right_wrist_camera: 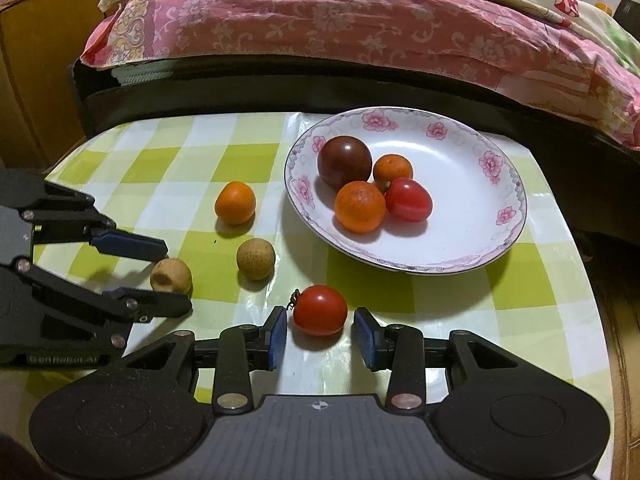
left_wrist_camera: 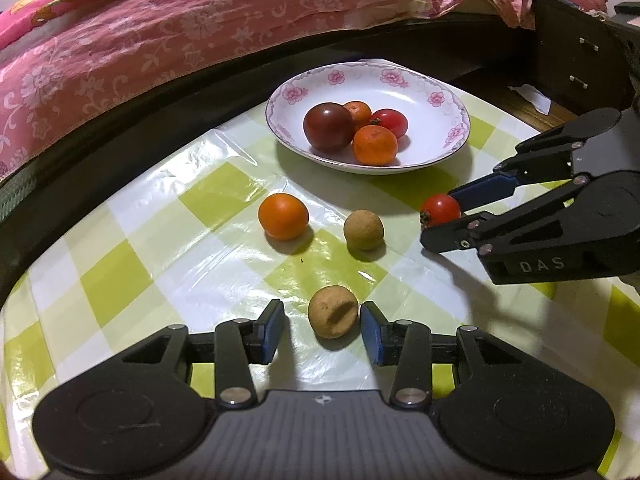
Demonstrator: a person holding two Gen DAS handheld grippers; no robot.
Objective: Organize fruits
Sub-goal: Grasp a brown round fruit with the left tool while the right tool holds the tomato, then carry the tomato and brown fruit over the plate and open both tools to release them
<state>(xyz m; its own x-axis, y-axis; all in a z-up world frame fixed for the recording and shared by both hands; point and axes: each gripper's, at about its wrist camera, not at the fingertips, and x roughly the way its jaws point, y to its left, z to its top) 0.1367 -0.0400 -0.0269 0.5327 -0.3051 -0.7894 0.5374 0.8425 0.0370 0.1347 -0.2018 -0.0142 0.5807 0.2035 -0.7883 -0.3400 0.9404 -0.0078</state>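
Here, mid-pickup: left tool (left_wrist_camera: 322, 322) released around a dented brown fruit (left_wrist_camera: 333, 312), right tool (right_wrist_camera: 320, 330) released around a red tomato (right_wrist_camera: 320, 310); next, clench, carry to plate (right_wrist_camera: 496, 240).

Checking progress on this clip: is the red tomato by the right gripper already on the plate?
No, the red tomato lies on the checked tablecloth between the right gripper fingers, outside the plate.
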